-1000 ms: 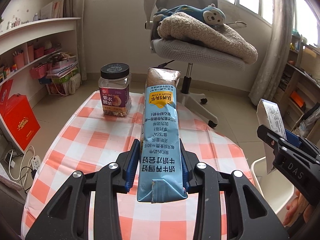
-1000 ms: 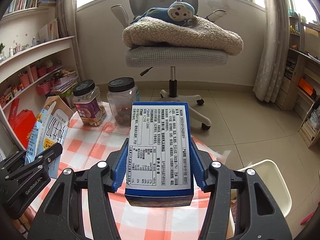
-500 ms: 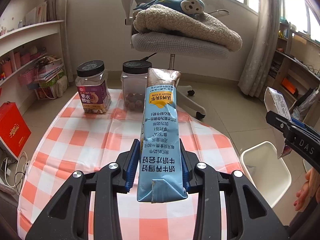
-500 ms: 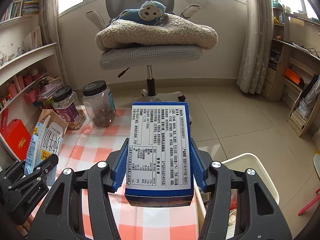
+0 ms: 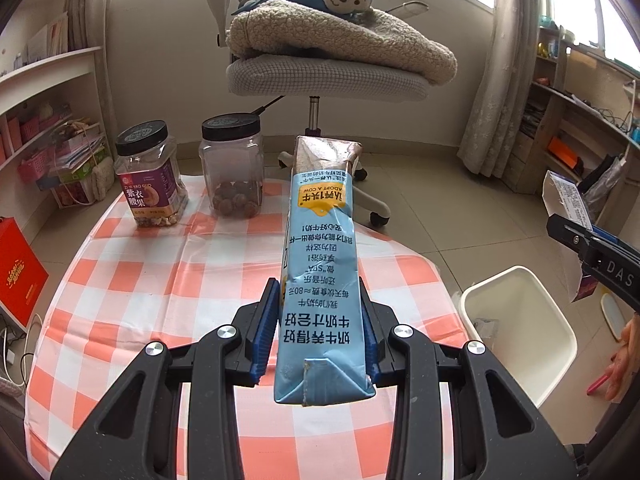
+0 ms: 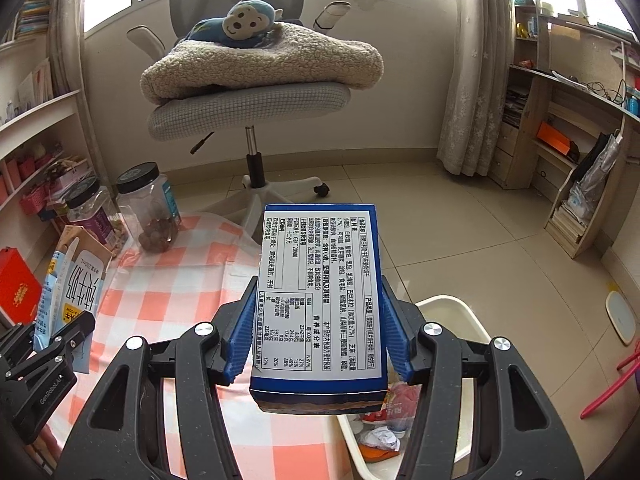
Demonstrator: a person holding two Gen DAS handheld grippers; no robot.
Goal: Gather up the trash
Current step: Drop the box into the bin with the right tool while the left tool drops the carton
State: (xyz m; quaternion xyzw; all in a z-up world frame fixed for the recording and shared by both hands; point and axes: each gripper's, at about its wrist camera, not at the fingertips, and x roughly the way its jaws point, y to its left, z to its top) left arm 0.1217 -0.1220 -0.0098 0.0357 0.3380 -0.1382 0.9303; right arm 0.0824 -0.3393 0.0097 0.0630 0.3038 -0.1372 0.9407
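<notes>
Left hand-held gripper (image 5: 318, 332): closed onto blue milk carton (image 5: 320, 276), pads clamping its lower sides, long axis pointing forward along fingers, over table (image 5: 132, 304).

Right hand-held gripper (image 6: 320, 332): clamped on blue-edged snack box (image 6: 320, 304), label side up, long axis forward too.

White bin (image 6: 468, 316): on floor just off table's right edge, trash already inside. Lies directly below and ahead of right gripper, so right is nearer; left carton needs carrying rightward past table edge.

Judgement: box drops first.
</notes>
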